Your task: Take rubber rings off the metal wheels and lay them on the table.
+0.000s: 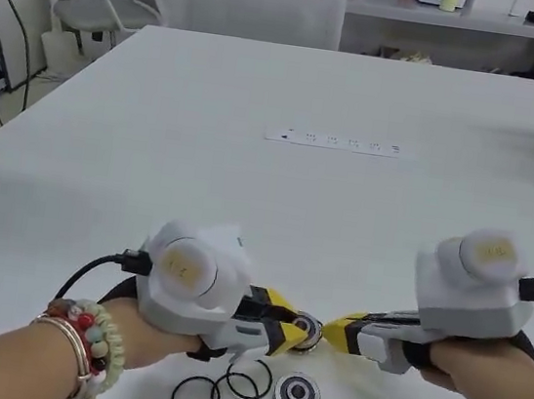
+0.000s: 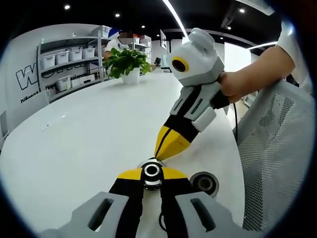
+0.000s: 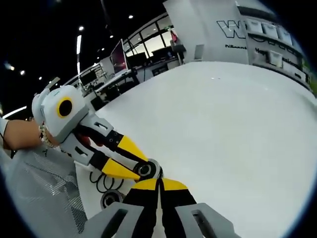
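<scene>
Nearest me, three thin black rubber rings [image 1: 217, 395] lie overlapping on the white surface [image 1: 268, 190]; a loose silver metal wheel [image 1: 296, 397] sits just beside them on their right, and its rim looks bare. Just beyond, my left gripper [image 1: 297, 333] has its yellow fingers [image 2: 130, 174] clenched on a second silver metal wheel [image 1: 306, 330], held just above the surface. My right gripper [image 1: 333, 332] meets it from the other side, its fingers [image 3: 173, 184] pressed together to a point at that wheel's rim; whether they pinch a ring there I cannot tell.

I judge the step in hand to be working a ring off the held wheel. To do it well, my left fingers should clamp the wheel hard and leave the rim free. My right fingers should catch the rubber at one edge and roll it sideways over the rim; a straight tug could wrench the wheel loose. The freed ring then belongs beside the others.

The count: two metal wheels, one held and one loose; three rings lying flat; two grippers.
</scene>
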`<state>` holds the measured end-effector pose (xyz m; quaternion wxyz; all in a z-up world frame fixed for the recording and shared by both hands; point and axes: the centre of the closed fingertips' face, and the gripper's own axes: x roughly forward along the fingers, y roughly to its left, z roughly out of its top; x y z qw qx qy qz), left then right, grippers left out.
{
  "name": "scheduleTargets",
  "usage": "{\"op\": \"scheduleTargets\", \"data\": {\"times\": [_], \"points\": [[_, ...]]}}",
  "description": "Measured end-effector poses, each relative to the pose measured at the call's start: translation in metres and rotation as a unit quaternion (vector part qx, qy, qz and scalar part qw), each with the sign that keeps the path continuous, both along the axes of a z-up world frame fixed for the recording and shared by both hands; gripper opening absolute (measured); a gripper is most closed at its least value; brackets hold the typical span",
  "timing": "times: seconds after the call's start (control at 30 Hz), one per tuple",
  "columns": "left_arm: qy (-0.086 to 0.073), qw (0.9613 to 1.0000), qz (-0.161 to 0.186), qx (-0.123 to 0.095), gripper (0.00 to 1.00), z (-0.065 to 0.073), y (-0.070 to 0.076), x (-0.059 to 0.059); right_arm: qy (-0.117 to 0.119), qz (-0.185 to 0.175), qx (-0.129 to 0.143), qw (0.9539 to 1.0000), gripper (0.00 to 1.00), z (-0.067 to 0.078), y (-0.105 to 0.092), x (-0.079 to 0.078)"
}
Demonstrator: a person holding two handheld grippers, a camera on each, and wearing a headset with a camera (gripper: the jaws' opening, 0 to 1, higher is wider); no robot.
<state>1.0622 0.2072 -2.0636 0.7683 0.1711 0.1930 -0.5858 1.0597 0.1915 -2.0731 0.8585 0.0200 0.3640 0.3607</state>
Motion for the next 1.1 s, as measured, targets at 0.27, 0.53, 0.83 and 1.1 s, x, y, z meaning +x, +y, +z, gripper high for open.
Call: {"op": "scheduleTargets", "data": {"times": [0.27, 0.53, 0.83, 1.1], "points": [[0.000, 1.0000, 0.002, 0.002, 0.08, 0.000, 0.000, 0.001, 0.004, -0.004, 0.005, 1.0000, 0.00, 0.005, 0.005, 0.000], [-0.002, 1.0000, 0.002, 0.002, 0.08, 0.000, 0.000, 0.001, 0.004, -0.002, 0.001, 1.0000, 0.00, 0.007, 0.007, 0.000], [-0.003, 1.0000, 0.000, 0.002, 0.08, 0.000, 0.000, 0.001, -0.005, 0.011, -0.006, 0.9999, 0.00, 0.010, 0.010, -0.002], [-0.001, 1.0000, 0.003, 0.000, 0.08, 0.000, 0.000, 0.001, -0.020, 0.008, 0.022, 0.9995, 0.00, 0.027, 0.024, 0.002]]}}
